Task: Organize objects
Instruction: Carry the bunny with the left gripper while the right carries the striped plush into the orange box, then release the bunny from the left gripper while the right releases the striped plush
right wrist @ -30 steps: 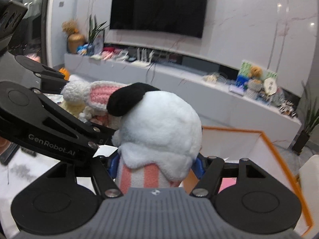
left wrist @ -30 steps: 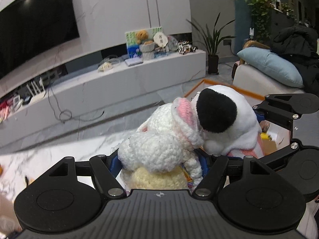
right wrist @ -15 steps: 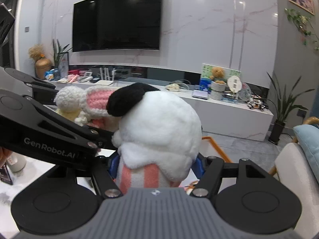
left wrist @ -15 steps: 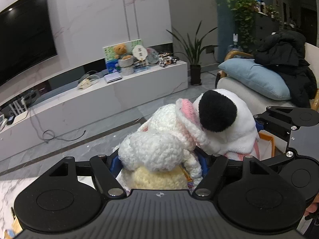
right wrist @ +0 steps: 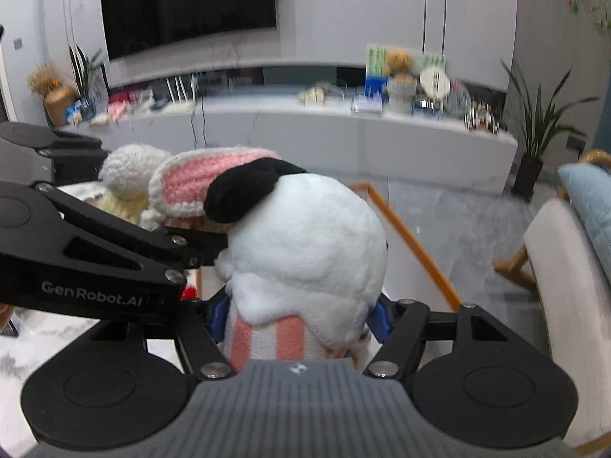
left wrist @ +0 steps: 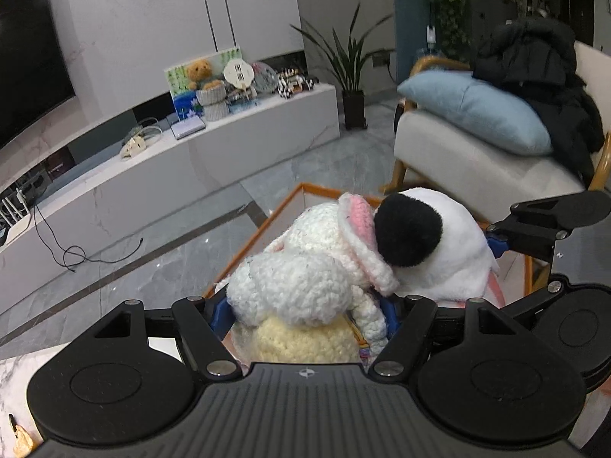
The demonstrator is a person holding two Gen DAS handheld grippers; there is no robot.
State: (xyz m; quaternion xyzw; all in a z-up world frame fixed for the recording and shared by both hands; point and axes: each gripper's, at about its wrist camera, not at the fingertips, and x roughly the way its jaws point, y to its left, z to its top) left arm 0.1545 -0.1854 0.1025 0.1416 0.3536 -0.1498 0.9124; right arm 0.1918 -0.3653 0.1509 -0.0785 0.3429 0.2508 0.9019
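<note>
Your left gripper (left wrist: pixel 305 313) is clenched on the crocheted bunny (left wrist: pixel 305 267), low centre of frame; your right gripper (right wrist: pixel 298 316) grips the white plush (right wrist: pixel 305 252). Carry both squarely over the orange-rimmed box (left wrist: pixel 282 210) before you let go.

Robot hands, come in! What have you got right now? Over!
Left gripper shut on crocheted bunny. Right gripper shut on white plush. Toys touching, above orange-rimmed box. Nothing blocking.

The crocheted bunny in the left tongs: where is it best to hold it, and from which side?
Hold the crocheted bunny low on its cream body, coming from behind as the left tongs do: the body looks narrower than the head, and the floppy ears would slip.
</note>
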